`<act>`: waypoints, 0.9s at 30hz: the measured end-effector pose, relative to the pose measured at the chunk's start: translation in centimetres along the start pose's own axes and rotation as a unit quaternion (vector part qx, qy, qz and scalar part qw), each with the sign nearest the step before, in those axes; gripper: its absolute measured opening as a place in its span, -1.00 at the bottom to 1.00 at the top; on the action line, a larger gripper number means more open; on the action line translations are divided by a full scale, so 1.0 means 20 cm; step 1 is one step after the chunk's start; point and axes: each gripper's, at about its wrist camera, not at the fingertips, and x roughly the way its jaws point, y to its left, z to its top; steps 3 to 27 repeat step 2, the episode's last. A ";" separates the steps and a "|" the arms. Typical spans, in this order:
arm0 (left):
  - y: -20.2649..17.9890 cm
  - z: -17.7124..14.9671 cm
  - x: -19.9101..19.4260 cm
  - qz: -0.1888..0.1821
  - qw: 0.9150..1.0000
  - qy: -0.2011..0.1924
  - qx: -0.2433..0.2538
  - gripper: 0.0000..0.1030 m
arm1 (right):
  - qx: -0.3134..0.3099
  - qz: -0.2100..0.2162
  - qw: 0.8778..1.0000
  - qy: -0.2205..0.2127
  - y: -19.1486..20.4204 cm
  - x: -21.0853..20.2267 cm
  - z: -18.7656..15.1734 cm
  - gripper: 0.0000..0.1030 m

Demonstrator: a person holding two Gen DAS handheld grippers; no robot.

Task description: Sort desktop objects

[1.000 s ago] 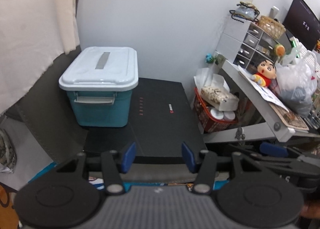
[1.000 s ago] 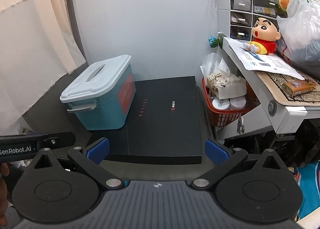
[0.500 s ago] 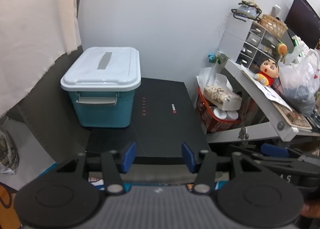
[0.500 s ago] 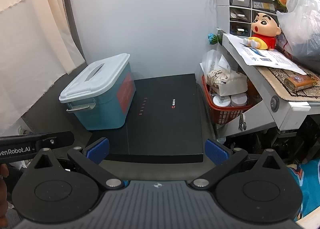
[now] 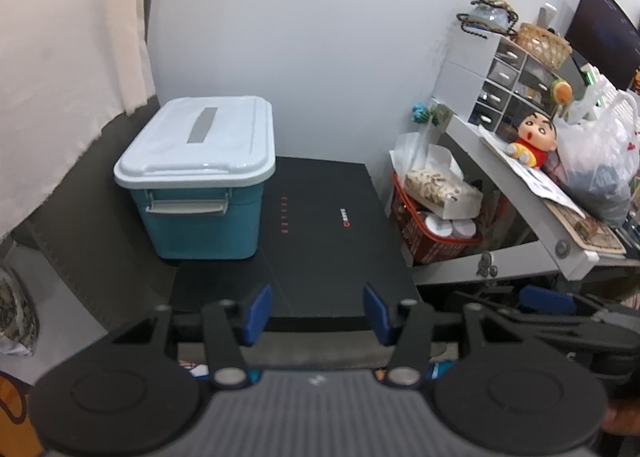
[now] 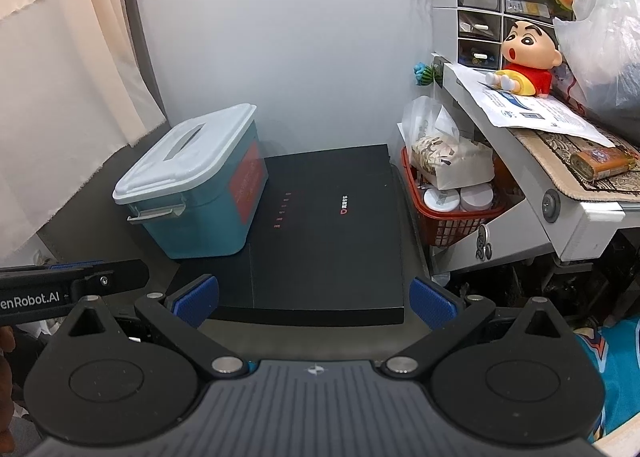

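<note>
A teal storage box with a white lid (image 5: 200,181) (image 6: 192,185) stands on a flat black box (image 5: 320,241) (image 6: 324,233) against the wall. To the right, a slanted white desk (image 6: 516,161) carries a red-shirted cartoon doll (image 6: 524,57) (image 5: 532,137), papers (image 6: 532,109) and a brown packet (image 6: 604,161). My left gripper (image 5: 316,313) hangs open over the black box's near edge, nothing between its blue pads. My right gripper (image 6: 316,297) is open wider, also empty, over the same edge. Each gripper shows at the other view's side.
A red basket (image 6: 452,217) (image 5: 432,233) with a tissue pack and jars sits under the desk. White mini drawers (image 6: 480,5), a wicker basket (image 5: 544,45), a white plastic bag (image 6: 604,49) and a monitor (image 5: 604,41) crowd the desk. A curtain (image 6: 60,57) hangs left.
The views shift only slightly in framing. Both grippers stay where they were, with their jaws as wide as before.
</note>
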 end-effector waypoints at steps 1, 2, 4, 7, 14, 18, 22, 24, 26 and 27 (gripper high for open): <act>0.00 0.00 0.00 0.000 1.000 0.000 -0.001 0.05 | 0.000 0.000 1.000 0.001 0.00 0.00 0.00 1.00; 0.00 0.00 0.00 0.000 1.000 0.001 -0.002 0.05 | 0.001 0.000 1.000 0.002 0.00 0.01 -0.01 1.00; 0.00 0.00 0.00 0.000 1.000 0.001 -0.002 0.05 | 0.001 0.000 1.000 0.002 0.00 0.01 -0.01 1.00; 0.00 0.00 0.00 0.000 1.000 0.001 -0.002 0.05 | 0.001 0.000 1.000 0.002 0.00 0.01 -0.01 1.00; 0.00 0.00 0.00 0.000 1.000 0.001 -0.002 0.05 | 0.001 0.000 1.000 0.002 0.00 0.01 -0.01 1.00; 0.00 0.00 0.00 0.000 1.000 0.001 -0.002 0.05 | 0.001 0.000 1.000 0.002 0.00 0.01 -0.01 1.00; 0.00 0.00 0.00 0.000 1.000 0.001 -0.002 0.05 | 0.001 0.000 1.000 0.002 0.00 0.01 -0.01 1.00; 0.00 0.00 0.00 0.000 1.000 0.001 -0.002 0.05 | 0.001 0.000 1.000 0.002 0.00 0.01 -0.01 1.00; 0.00 0.00 0.00 0.000 1.000 0.001 -0.002 0.05 | 0.001 0.000 1.000 0.002 0.00 0.01 -0.01 1.00; 0.00 0.00 0.00 0.000 1.000 0.001 -0.002 0.05 | 0.001 0.000 1.000 0.002 0.00 0.01 -0.01 1.00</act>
